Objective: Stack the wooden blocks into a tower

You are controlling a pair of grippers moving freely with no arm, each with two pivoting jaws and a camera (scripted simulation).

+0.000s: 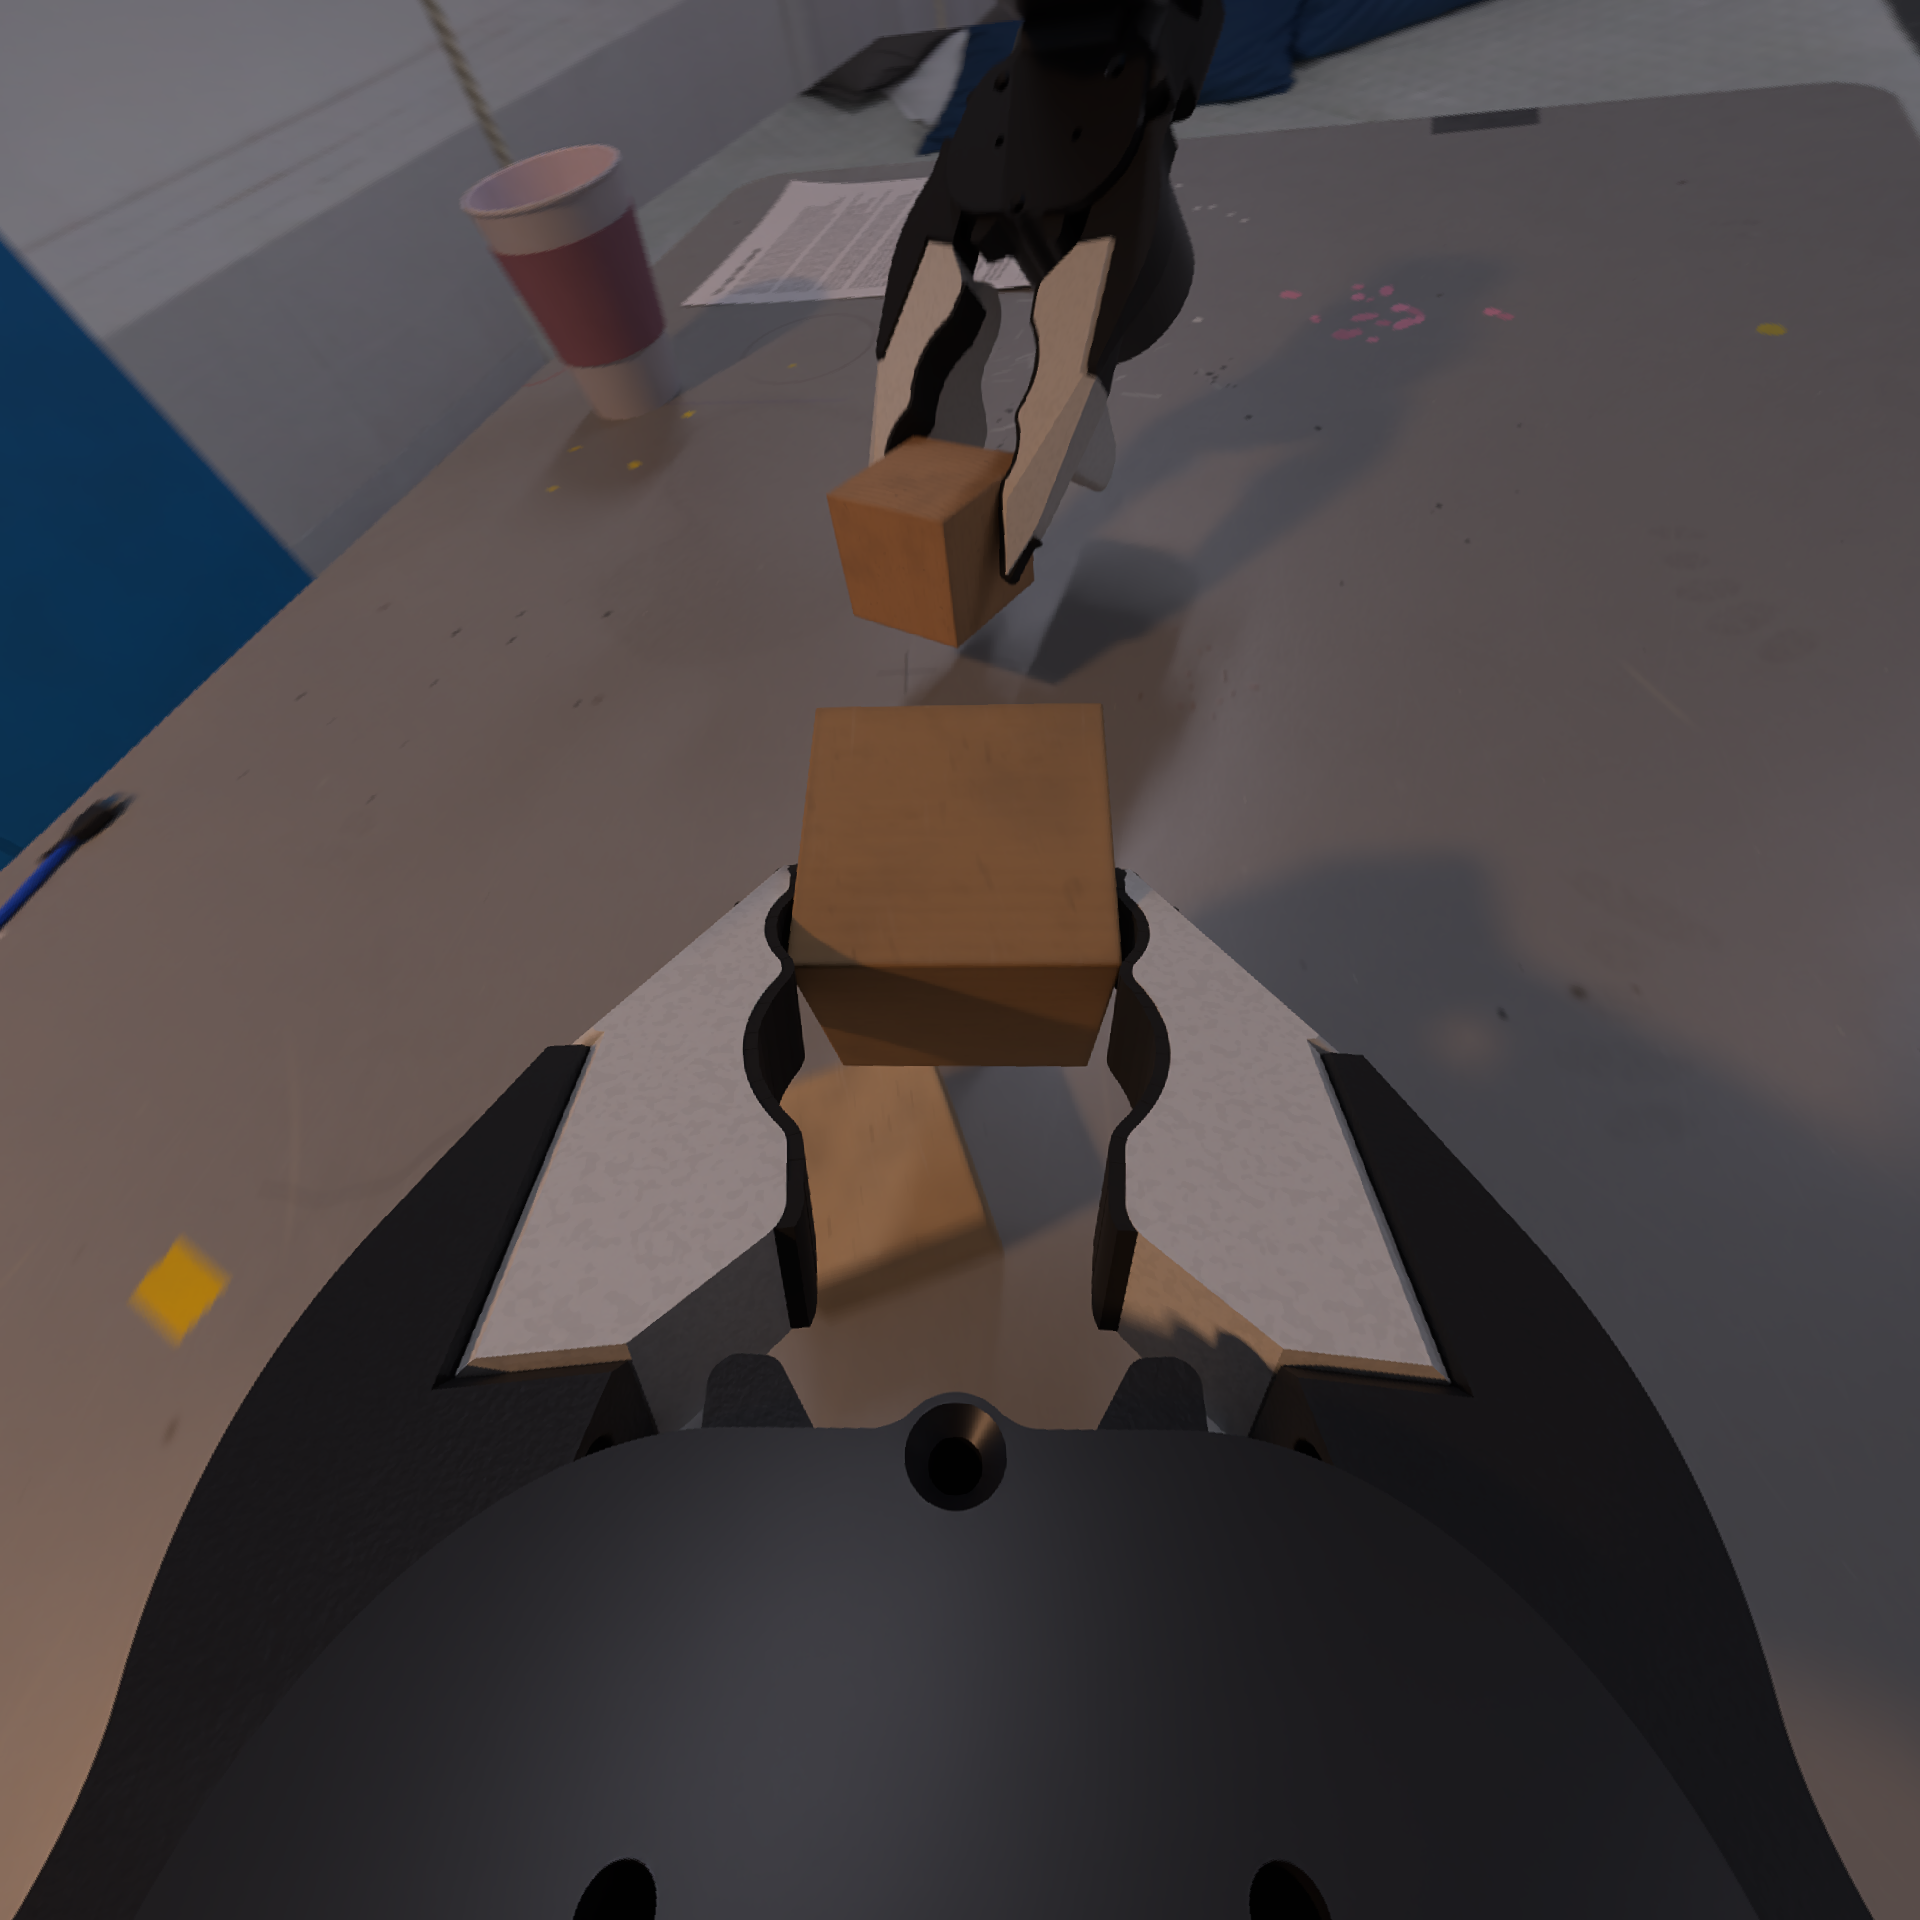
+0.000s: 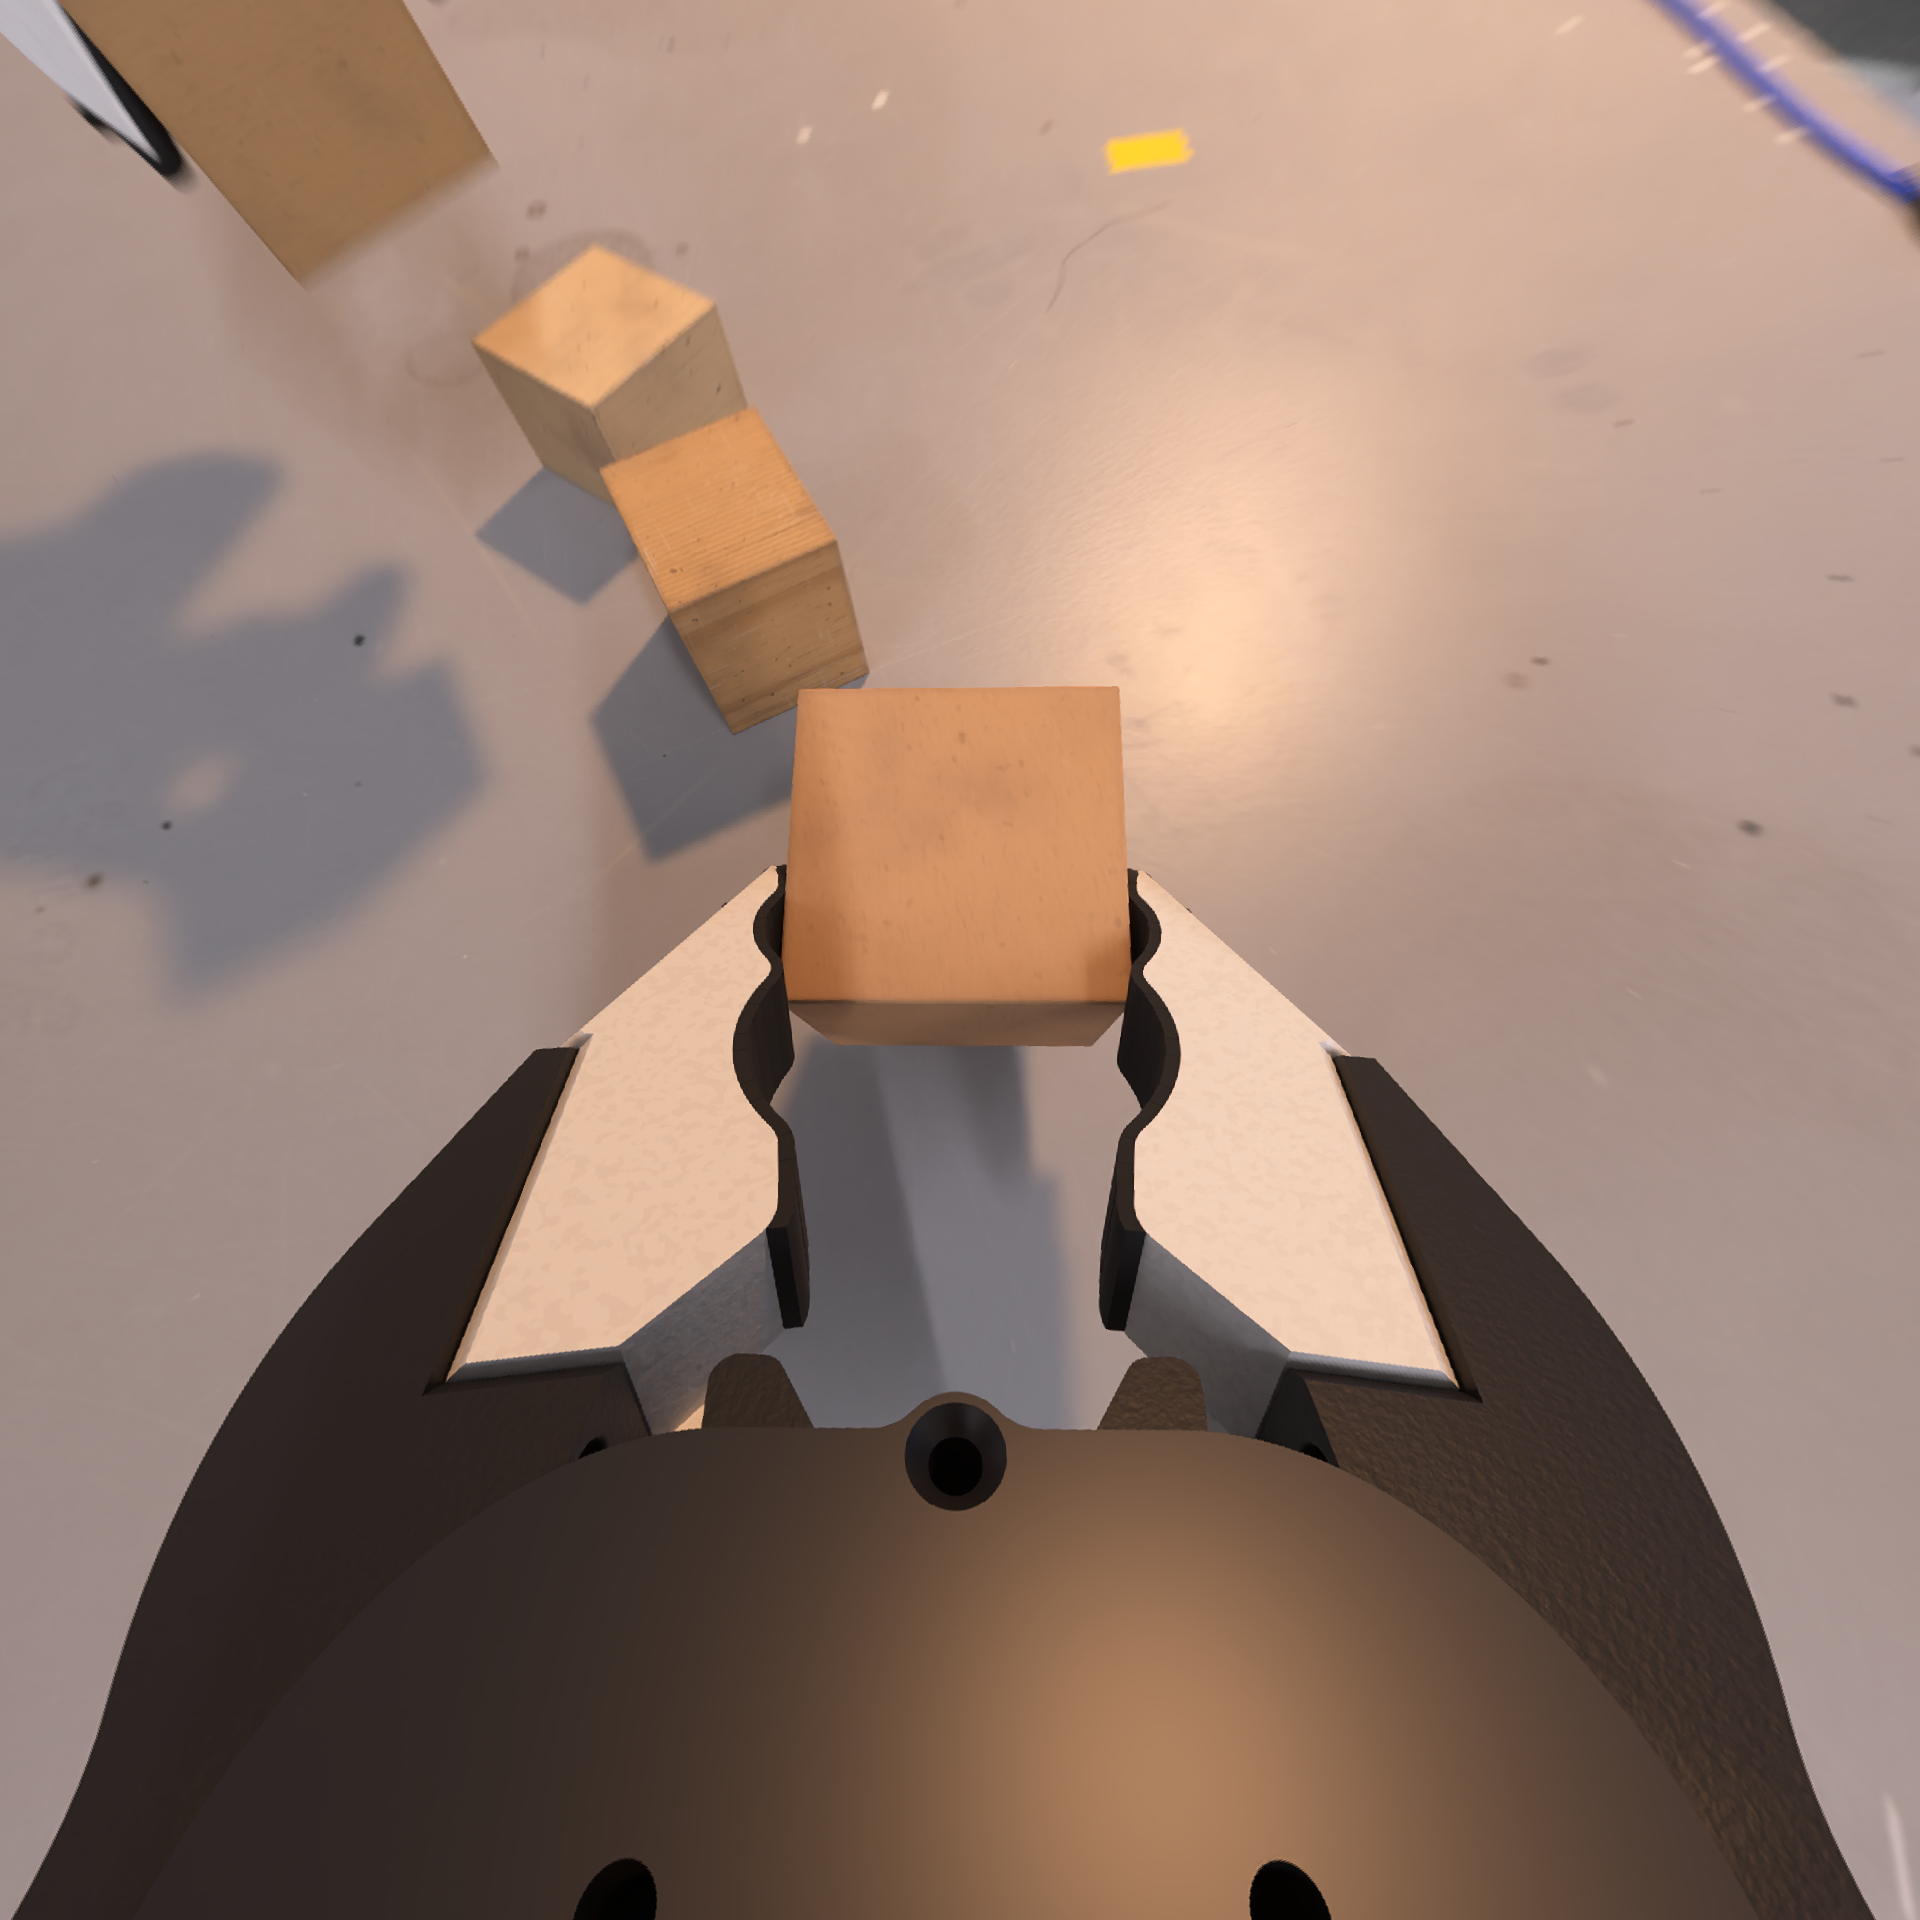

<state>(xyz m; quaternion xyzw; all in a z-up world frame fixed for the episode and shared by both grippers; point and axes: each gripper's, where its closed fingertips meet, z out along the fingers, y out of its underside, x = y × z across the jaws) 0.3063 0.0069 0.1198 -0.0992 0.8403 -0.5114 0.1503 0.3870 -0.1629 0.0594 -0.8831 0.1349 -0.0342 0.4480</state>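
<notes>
A wooden block (image 1: 956, 883) was pinched in the left claw (image 1: 956, 935); another block (image 2: 956, 862) was clamped in the right claw (image 2: 956, 925), above the bench (image 2: 1455, 623)

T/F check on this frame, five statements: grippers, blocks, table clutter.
1. Each gripper holds a wooden block. True: the left gripper clamps one block, the right gripper clamps another.
2. Two more blocks lie on the table. True: a pale block and a second block sit touching, side by side.
3. A tower of three blocks already stands. False: nothing is stacked yet.
4. The paper cup lies tipped over. False: it stands upright.
5. A printed sheet lies on the table. True.
</notes>
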